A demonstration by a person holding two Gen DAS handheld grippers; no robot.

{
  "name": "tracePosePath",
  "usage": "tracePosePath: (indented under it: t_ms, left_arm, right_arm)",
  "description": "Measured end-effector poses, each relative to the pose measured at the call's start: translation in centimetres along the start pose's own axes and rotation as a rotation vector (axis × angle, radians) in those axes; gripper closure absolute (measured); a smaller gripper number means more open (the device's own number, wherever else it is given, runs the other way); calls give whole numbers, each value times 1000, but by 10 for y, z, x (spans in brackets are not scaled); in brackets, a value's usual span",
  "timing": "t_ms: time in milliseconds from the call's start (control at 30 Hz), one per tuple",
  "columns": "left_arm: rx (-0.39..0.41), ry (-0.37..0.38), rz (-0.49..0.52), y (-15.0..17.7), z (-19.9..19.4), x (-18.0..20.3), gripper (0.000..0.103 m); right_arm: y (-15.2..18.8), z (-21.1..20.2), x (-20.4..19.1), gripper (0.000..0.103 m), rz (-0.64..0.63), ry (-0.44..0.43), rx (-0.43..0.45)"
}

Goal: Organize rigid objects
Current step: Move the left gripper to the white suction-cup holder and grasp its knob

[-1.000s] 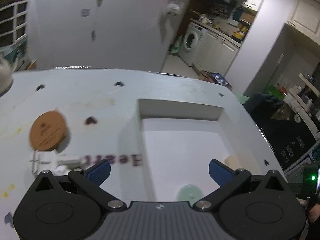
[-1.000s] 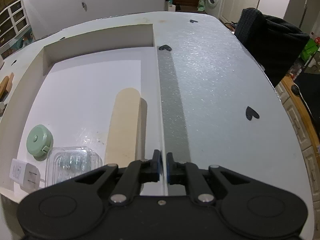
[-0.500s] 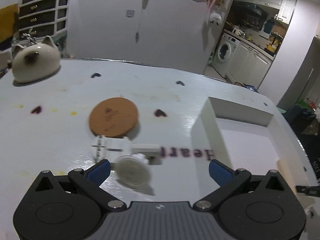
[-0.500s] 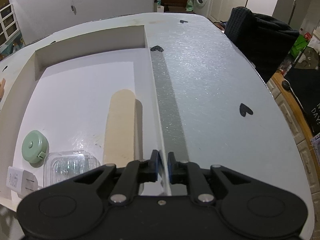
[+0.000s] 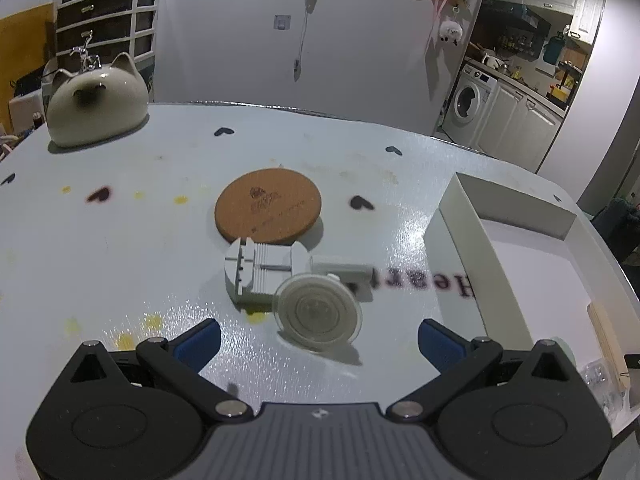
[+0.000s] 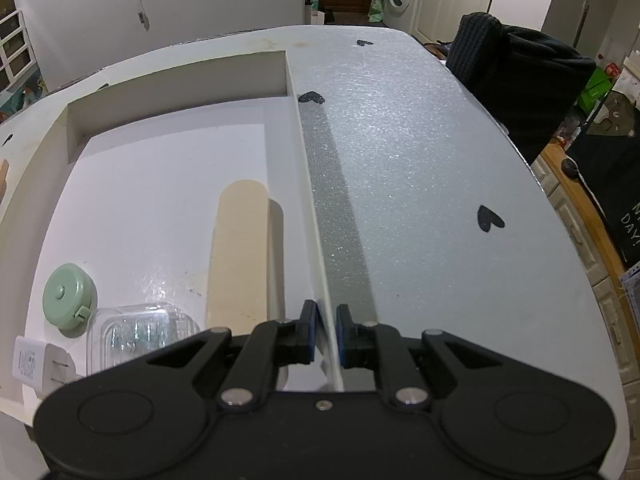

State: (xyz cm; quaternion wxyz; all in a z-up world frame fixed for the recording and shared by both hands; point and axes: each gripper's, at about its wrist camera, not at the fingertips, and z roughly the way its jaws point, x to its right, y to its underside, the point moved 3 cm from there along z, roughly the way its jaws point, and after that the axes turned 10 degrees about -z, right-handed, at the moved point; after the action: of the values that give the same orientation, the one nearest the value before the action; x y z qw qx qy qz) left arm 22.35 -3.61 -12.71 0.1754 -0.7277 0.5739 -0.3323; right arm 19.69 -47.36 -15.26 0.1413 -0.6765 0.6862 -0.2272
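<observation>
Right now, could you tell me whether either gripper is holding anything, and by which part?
The right gripper is shut on the shallow white cardboard box, pinching its near right side wall. The left gripper is open, holding nothing.

Both wrist views low over table, angled down, sharing white box

Left gripper: jaws wide apart, blue pads clear on both sides, nothing gripped, angled down. Right gripper: jaws nearly closed, pinching a thin wall between the pads, tilted steeply down. No hand or sleeve visible in either wrist view.
</observation>
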Motion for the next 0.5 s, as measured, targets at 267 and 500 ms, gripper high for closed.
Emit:
tracePosePath:
  t_ms: [267, 500]
  left_arm:
    - [45, 8, 71, -2, 9, 2, 21]
    - [86, 22, 96, -20, 13, 11, 47]
  right_arm:
    - [1, -1, -1, 91, -5, 1, 3]
    - [1, -1, -1, 91, -7, 0, 4]
